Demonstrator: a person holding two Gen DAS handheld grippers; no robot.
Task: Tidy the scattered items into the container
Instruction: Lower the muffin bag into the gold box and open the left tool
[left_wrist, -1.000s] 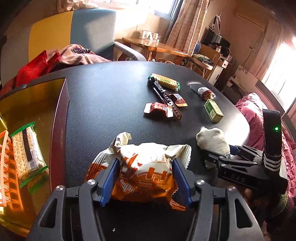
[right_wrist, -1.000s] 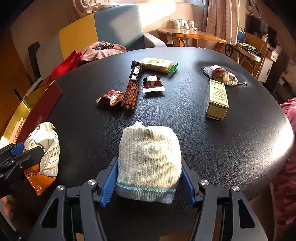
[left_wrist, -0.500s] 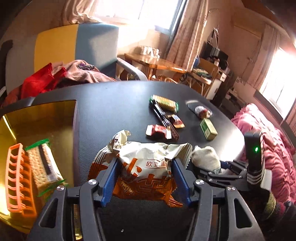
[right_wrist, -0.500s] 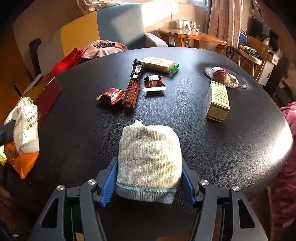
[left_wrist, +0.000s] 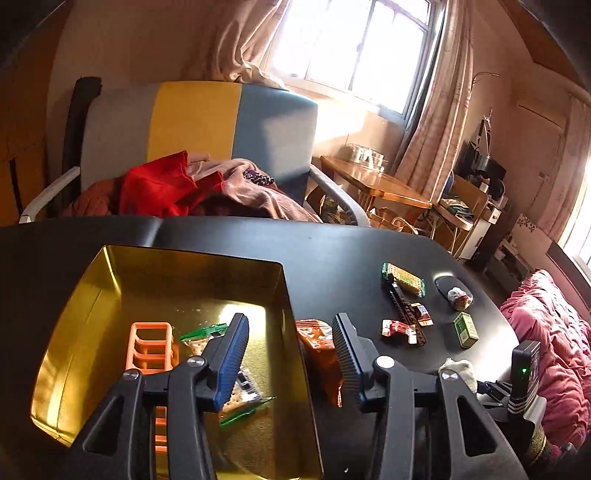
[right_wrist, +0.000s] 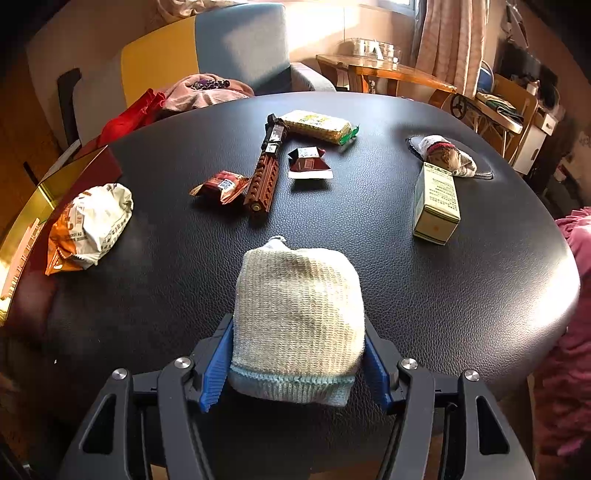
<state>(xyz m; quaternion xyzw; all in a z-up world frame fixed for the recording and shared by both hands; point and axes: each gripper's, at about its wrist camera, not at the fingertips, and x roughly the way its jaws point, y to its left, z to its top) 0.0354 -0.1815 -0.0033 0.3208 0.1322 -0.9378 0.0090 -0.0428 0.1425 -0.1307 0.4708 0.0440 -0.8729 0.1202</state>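
Observation:
My left gripper (left_wrist: 291, 354) is open and empty above the right wall of the gold tin box (left_wrist: 110, 280). The orange and white snack bag (left_wrist: 319, 352) lies on the black table just outside that wall; it also shows in the right wrist view (right_wrist: 90, 229). The tin holds an orange rack (left_wrist: 149, 347) and a cracker pack (left_wrist: 236, 384). My right gripper (right_wrist: 295, 362) is shut on a rolled cream sock (right_wrist: 297, 321) near the table's front edge.
On the black table (right_wrist: 424, 302) lie a brown block bar (right_wrist: 264, 177), a cracker pack (right_wrist: 317, 125), two small red wrappers (right_wrist: 219, 184) (right_wrist: 308, 164), a green box (right_wrist: 436, 203) and a wrapped sock (right_wrist: 447, 155). An armchair with clothes (left_wrist: 192, 184) stands behind.
My left gripper rose, swung toward the tin and opened; the snack bag left its jaws and now lies on the table beside the tin's wall. The right gripper kept still with the sock.

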